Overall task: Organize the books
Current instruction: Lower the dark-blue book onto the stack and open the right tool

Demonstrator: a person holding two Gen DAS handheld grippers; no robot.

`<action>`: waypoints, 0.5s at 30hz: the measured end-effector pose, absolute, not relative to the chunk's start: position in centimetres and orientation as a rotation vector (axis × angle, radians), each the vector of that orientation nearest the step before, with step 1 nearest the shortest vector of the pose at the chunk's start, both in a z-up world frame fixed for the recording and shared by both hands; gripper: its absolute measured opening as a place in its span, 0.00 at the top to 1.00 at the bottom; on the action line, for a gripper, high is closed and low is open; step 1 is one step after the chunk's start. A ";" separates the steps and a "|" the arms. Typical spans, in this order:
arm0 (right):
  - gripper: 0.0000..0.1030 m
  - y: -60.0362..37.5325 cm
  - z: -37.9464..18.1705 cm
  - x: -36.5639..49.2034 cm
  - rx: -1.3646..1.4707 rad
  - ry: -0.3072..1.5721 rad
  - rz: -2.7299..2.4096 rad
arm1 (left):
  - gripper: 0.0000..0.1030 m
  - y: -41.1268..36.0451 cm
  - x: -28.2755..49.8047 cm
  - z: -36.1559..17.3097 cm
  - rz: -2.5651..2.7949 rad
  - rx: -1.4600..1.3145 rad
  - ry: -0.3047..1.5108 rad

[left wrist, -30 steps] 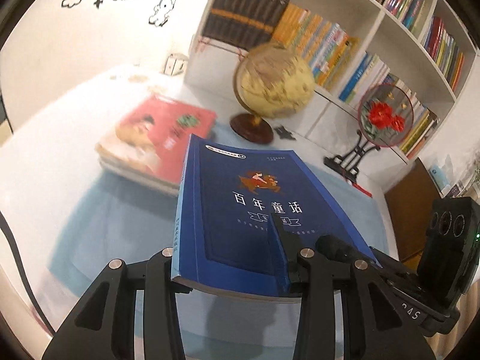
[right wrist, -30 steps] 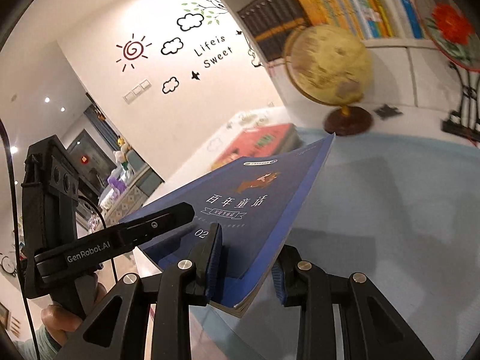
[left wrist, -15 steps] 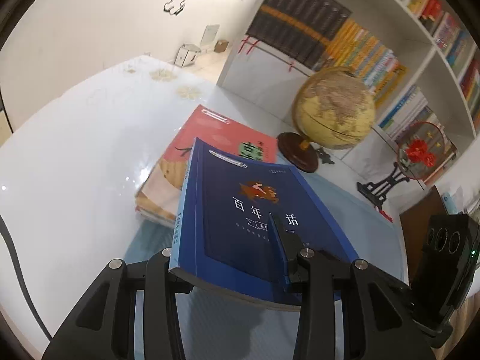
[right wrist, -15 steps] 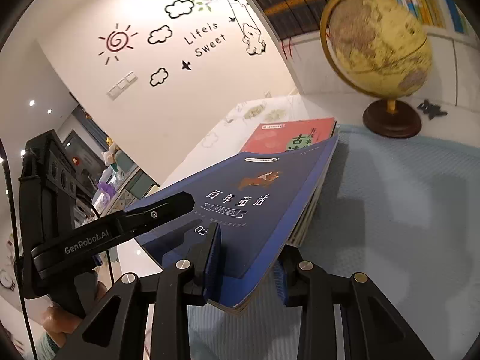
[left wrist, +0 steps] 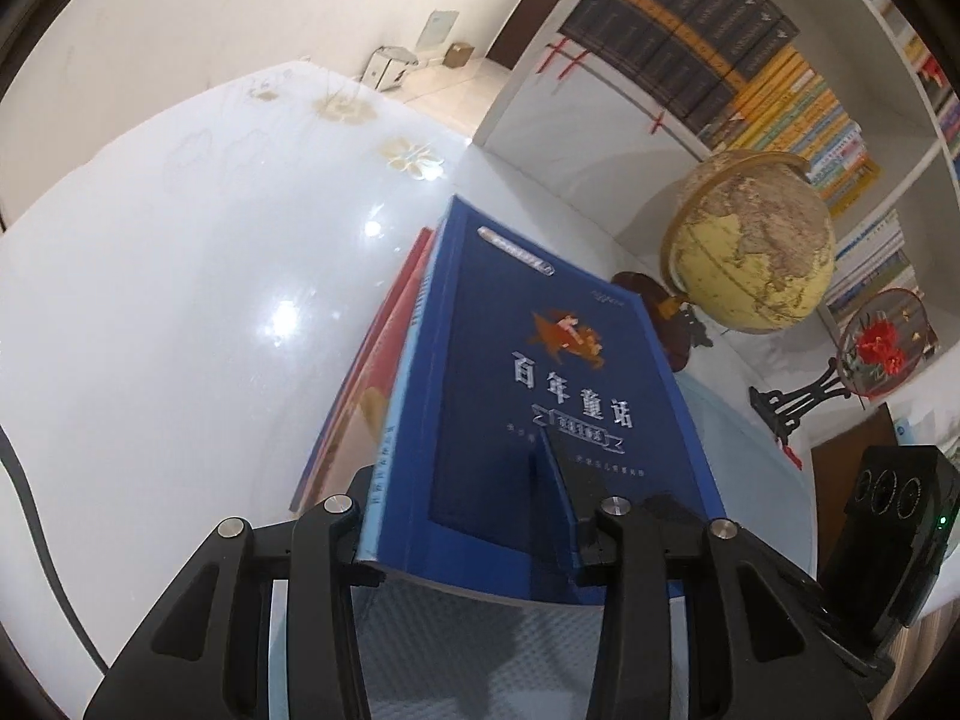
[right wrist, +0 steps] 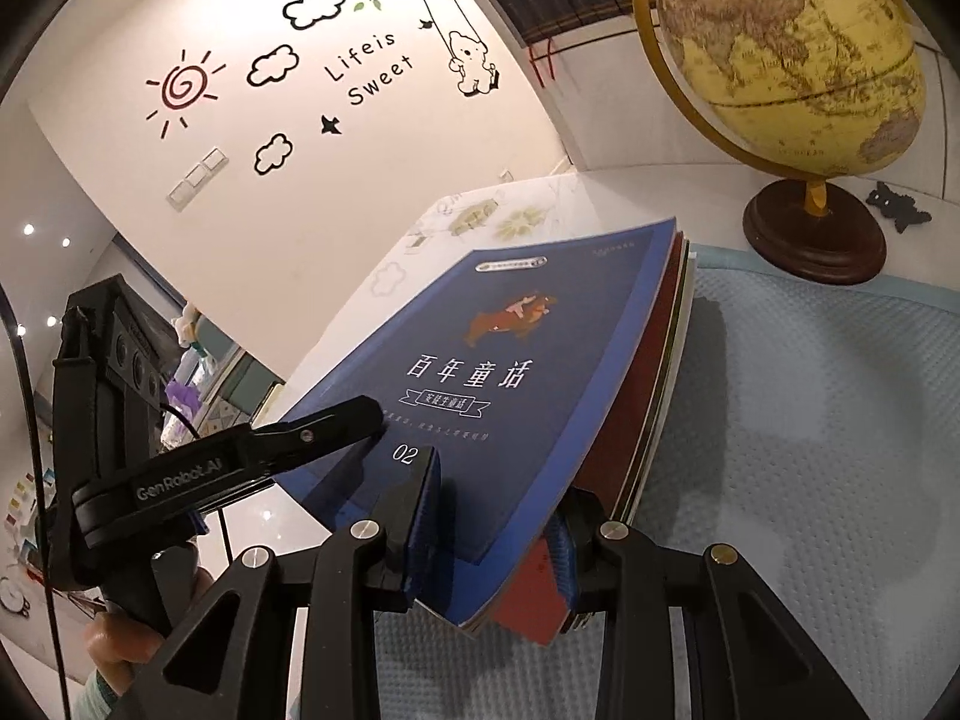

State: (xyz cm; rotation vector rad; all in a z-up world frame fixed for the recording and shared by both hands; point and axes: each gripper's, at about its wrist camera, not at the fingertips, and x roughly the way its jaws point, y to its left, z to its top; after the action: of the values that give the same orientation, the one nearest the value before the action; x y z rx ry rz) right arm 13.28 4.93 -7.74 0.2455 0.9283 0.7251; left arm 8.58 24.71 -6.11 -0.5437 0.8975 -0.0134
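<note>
A blue book (left wrist: pixel 540 396) with a white Chinese title is gripped at its near edge by both grippers. My left gripper (left wrist: pixel 462 480) is shut on it, one finger on the cover and the other under the spine side. My right gripper (right wrist: pixel 495 504) is shut on the same blue book (right wrist: pixel 498 360), with one pad on the cover and the other beneath it. The left gripper's upper finger (right wrist: pixel 324 426) shows on the cover in the right wrist view. The book tilts directly over a stack of red-covered books (left wrist: pixel 384 372) (right wrist: pixel 654 384) and hides most of it.
The stack lies half on a pale blue mat (right wrist: pixel 810 450) on a glossy white table (left wrist: pixel 180 300). A yellow globe (left wrist: pixel 750 246) (right wrist: pixel 786 48) stands just right of the stack. A round fan ornament (left wrist: pixel 882 348) and a filled bookshelf (left wrist: pixel 720 30) stand behind.
Both grippers have carried the blue book left and down. It was beside the red stack and now hangs right over it, covering most of it.
</note>
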 end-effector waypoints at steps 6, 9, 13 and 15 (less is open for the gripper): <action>0.69 5.2 -9.3 13.3 0.235 0.962 0.734 | 0.61 25.7 7.8 -7.6 0.039 -0.571 0.917; 0.69 5.4 -9.2 13.2 0.220 0.967 0.736 | 0.55 26.3 7.1 -7.3 0.090 -0.572 0.906; 0.69 5.6 -9.1 12.8 0.192 0.979 0.745 | 0.48 27.2 5.0 -6.9 0.157 -0.578 0.890; 0.68 5.7 -9.0 12.6 0.178 0.975 0.743 | 0.48 27.3 4.2 -6.9 0.173 -0.575 0.893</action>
State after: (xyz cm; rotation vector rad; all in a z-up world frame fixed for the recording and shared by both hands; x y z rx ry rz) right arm 12.56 5.67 -9.00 0.1778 0.9753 0.7433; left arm 4.21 27.33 -6.89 -0.5753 0.8931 0.1730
